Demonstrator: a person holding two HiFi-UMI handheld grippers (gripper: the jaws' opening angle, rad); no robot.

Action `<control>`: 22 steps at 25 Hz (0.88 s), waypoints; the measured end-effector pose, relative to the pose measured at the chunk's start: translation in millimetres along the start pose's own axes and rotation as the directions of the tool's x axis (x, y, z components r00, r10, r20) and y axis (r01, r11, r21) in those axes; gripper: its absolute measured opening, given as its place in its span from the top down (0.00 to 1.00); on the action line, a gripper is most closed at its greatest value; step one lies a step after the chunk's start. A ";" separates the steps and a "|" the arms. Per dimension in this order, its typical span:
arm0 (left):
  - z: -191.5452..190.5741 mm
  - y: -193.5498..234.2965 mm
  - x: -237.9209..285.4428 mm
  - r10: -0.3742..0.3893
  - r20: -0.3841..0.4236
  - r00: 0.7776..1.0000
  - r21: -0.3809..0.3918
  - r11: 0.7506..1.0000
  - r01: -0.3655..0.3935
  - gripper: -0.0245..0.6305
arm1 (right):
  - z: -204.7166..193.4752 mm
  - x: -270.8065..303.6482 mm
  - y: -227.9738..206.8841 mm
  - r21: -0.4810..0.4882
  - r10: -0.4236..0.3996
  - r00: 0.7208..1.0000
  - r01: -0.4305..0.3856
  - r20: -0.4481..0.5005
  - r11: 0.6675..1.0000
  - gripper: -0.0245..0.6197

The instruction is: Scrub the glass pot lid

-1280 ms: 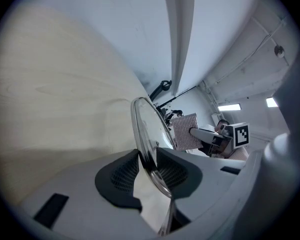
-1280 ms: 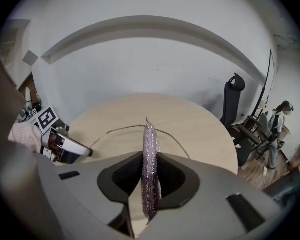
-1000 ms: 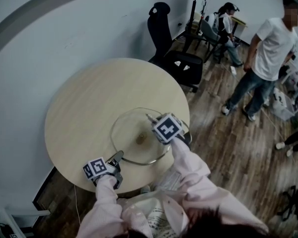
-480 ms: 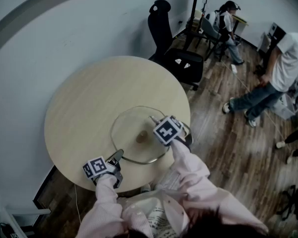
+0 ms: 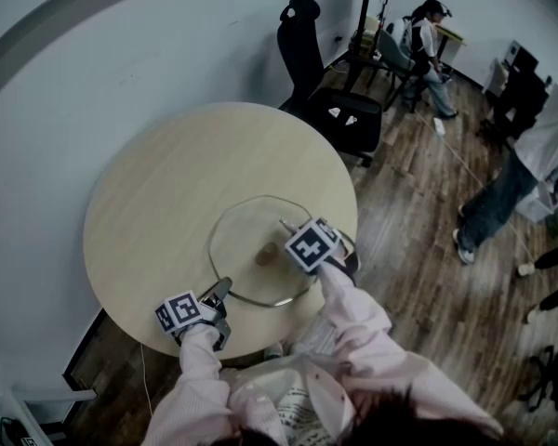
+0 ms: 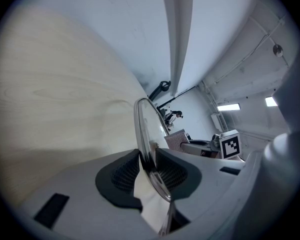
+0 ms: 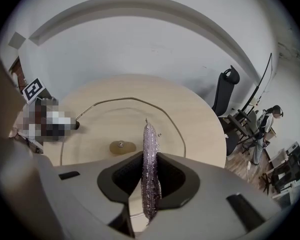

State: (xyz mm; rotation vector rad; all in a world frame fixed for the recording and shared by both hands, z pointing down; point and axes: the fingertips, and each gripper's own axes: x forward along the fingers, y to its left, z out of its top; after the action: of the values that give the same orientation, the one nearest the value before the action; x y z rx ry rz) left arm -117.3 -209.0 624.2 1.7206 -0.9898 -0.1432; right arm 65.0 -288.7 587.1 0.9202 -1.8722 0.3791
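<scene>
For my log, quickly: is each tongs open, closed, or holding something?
Left tongs: gripping the glass lid, just closed further.
Right tongs: closed on the purple scrubber.

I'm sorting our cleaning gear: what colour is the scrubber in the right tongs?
The scrubber is glittery pale purple, clearest in the right gripper view.

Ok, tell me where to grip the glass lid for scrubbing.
Grip the glass lid by its thin near-left rim, coming in low from the person's side: it lies flat, leaving the top free. The left gripper, jaws just closing, pinches there.
</scene>
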 end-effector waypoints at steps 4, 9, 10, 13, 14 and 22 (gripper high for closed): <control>0.2 -0.3 0.0 -0.001 -0.001 1.000 0.001 1.000 0.001 0.81 | 1.8 0.0 0.7 -0.006 -0.007 1.000 0.007 0.002 1.000 0.84; 0.1 -0.7 -0.1 -0.002 -0.003 1.000 0.001 1.000 0.002 0.81 | 4.6 3.1 9.6 -0.014 0.009 1.000 -0.009 0.004 1.000 0.84; 0.1 -0.8 -0.1 -0.003 -0.004 1.000 0.000 1.000 0.003 0.81 | 5.3 3.6 10.6 -0.016 0.009 1.000 -0.009 0.004 1.000 0.84; 0.6 -0.6 0.4 -0.002 -0.004 1.000 -0.001 1.000 0.002 0.81 | 7.5 5.2 13.4 -0.019 0.017 1.000 -0.017 0.009 1.000 0.84; 0.5 -0.6 0.4 -0.001 -0.005 1.000 -0.001 1.000 0.001 0.81 | 6.7 5.3 14.1 -0.018 0.019 1.000 -0.019 0.004 1.000 0.84; -0.2 -1.2 0.6 -0.002 -0.006 1.000 -0.004 1.000 0.002 0.81 | 10.7 5.7 18.1 -0.030 0.017 1.000 -0.017 0.010 0.999 0.84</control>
State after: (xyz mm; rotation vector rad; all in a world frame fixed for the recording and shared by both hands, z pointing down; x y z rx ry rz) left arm -116.1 -209.2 623.6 1.7176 -0.9829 -0.1412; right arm 43.6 -285.7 589.3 0.8882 -1.8912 0.3561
